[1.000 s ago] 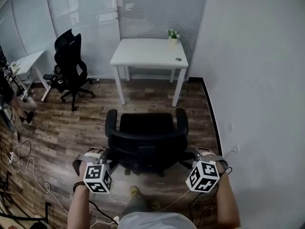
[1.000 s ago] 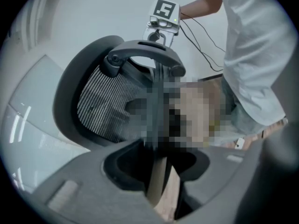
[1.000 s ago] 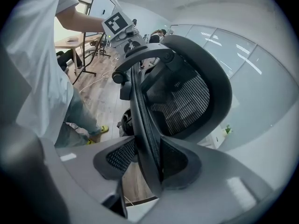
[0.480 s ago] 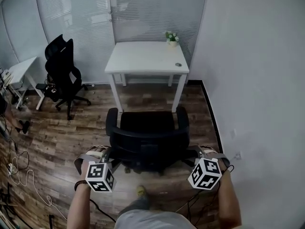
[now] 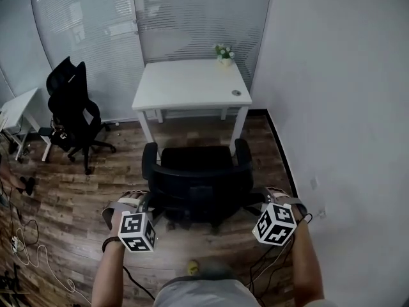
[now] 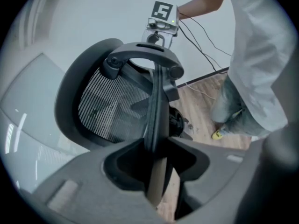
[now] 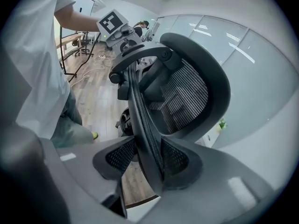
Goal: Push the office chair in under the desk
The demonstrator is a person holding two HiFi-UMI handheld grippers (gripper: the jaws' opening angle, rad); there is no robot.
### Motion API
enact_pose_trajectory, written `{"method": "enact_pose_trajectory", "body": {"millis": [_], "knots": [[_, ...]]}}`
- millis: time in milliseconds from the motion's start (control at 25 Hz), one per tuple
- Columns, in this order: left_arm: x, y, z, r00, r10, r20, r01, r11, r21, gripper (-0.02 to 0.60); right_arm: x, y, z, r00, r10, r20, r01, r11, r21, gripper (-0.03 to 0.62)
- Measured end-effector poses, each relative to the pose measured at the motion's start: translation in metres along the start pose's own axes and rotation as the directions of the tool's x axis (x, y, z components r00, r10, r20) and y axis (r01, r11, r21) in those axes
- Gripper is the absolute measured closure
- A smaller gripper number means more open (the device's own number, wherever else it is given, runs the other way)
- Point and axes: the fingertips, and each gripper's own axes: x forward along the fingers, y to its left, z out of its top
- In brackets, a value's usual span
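Two grippers hold the chair [image 5: 195, 174] by its backrest. The left gripper [image 6: 156, 164] is clamped on the left rim and the right gripper [image 7: 145, 164] on the right rim, with the frame pinched between each pair of jaws. The chair stands on the wood floor [image 5: 83, 190] just on the near side of the desk [image 5: 192, 85], facing the gap between its legs, not yet under. On castors it should roll easily but may swivel. The stiff rim is the sound hold; push evenly on both sides.
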Motion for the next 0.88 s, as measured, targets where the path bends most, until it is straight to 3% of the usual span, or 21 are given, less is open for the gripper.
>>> {"method": "enact_pose_trajectory", "body": {"millis": [120, 400, 600, 760, 880], "knots": [[0.015, 0.039, -0.009, 1.0, -0.006, 0.005, 0.006, 1.0, -0.002, 0.43, 0.016, -0.037, 0.008, 1.0, -0.011, 0.007, 0.011, 1.0, 0.002, 0.419], [0.049, 0.082, -0.018, 1.0, 0.013, 0.018, -0.014, 1.0, 0.008, 0.426, 0.049, -0.082, 0.006, 1.0, -0.027, 0.005, 0.027, 1.0, 0.0, 0.416], [0.08, 0.13, -0.022, 1.0, -0.014, -0.014, 0.014, 1.0, -0.015, 0.431, 0.074, -0.136, 0.004, 0.999, -0.039, 0.018, 0.039, 0.999, -0.003, 0.413], [0.1, 0.167, -0.025, 0.999, 0.037, 0.007, -0.037, 0.999, -0.019, 0.421, 0.094, -0.173, 0.003, 1.0, -0.01, -0.005, 0.01, 1.0, 0.002, 0.413], [0.113, 0.192, -0.029, 0.999, 0.035, -0.005, -0.035, 0.999, -0.038, 0.417, 0.106, -0.2, 0.005, 1.0, -0.02, 0.013, 0.02, 1.0, -0.014, 0.413]]}}
